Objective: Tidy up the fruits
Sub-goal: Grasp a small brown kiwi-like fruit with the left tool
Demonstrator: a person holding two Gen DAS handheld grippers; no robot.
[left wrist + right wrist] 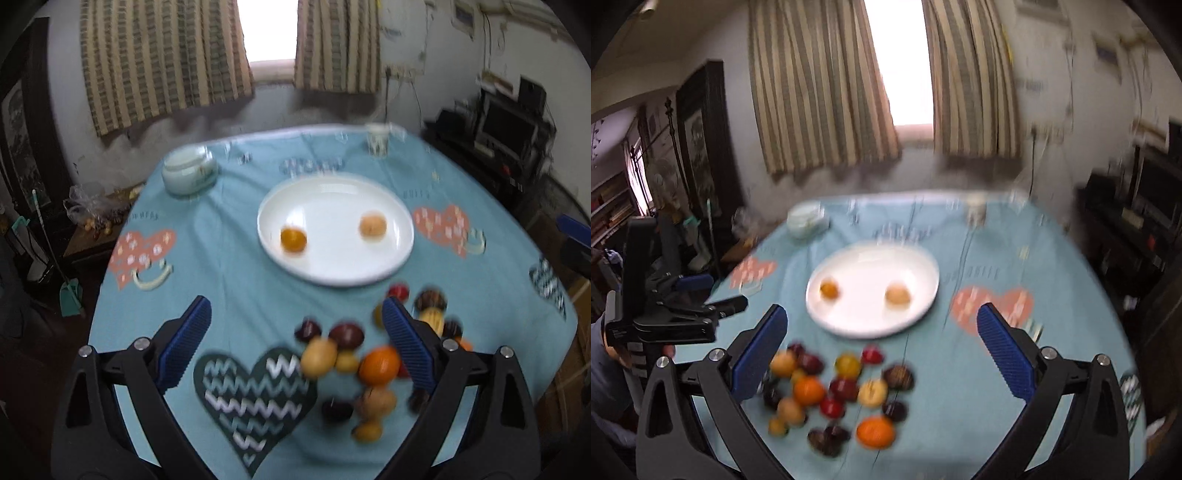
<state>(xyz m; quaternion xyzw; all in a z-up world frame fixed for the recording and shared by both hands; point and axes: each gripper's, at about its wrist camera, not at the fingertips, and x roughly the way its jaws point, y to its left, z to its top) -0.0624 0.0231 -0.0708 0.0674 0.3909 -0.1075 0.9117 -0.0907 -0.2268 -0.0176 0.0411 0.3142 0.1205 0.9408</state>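
Two small orange fruits [293, 240] [373, 226] lying apart on a white plate [332, 273] mid-table, a loose pile of mixed fruit [842, 395] on the blue tablecloth [229, 266] just in front of it; left gripper [295, 347] and right gripper [882, 347] above the cloth, jaws spread wide, holding nothing.

table [236, 266]: blue heart-print cloth | on it: white plate [402, 236], loose fruit pile [369, 362], lidded jar [189, 169], cup [377, 138]

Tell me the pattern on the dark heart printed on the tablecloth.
White and pale zigzag stripes on the dark green heart, clearest in the left wrist view.
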